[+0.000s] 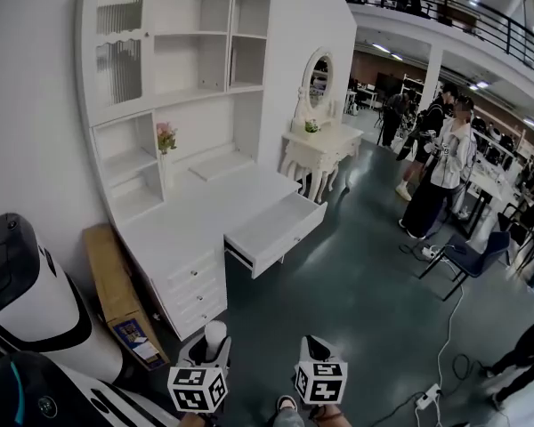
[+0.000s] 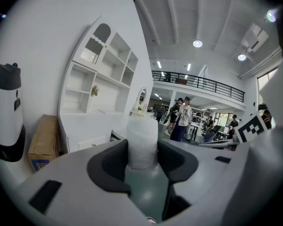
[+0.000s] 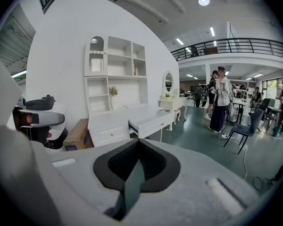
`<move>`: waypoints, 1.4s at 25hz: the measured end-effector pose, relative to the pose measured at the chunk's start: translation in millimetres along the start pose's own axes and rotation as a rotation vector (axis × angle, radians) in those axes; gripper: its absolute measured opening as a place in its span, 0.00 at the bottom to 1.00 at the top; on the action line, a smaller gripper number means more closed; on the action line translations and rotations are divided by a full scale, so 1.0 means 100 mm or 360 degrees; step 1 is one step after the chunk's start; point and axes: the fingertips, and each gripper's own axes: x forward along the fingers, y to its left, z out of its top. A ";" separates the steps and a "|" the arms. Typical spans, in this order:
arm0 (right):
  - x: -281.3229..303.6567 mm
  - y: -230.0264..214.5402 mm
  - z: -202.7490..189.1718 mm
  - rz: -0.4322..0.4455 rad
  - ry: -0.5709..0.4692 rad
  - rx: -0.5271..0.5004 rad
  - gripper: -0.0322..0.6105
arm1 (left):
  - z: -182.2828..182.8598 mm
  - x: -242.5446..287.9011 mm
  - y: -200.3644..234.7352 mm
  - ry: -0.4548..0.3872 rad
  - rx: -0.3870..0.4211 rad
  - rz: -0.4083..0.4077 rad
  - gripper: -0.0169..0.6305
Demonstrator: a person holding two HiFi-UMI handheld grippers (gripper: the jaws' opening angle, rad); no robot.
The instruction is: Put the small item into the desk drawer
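Observation:
A white desk (image 1: 196, 216) with a shelf hutch stands against the wall, and its top drawer (image 1: 276, 231) is pulled open toward the room. The same open drawer (image 3: 151, 121) shows in the right gripper view, some way ahead. My left gripper (image 1: 211, 352) is low in the head view, short of the desk, shut on a small white cylindrical item (image 1: 215, 334). In the left gripper view the item (image 2: 142, 142) stands upright between the dark pads of the left gripper (image 2: 142, 163). My right gripper (image 1: 317, 352) hangs beside it; its jaws (image 3: 137, 144) meet with nothing between them.
A cardboard box (image 1: 116, 294) leans beside the desk's left end. A large white and black machine (image 1: 31, 305) fills the near left. A white dressing table (image 1: 322, 145) stands beyond the desk. People (image 1: 443, 163), a blue chair (image 1: 473, 256) and floor cables with a power strip (image 1: 425, 398) are at the right.

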 end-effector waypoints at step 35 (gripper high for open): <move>2.29 -2.47 1.69 0.0134 -0.0086 0.0002 0.06 | 1.17 3.29 -0.97 -0.0039 0.0045 0.0077 0.30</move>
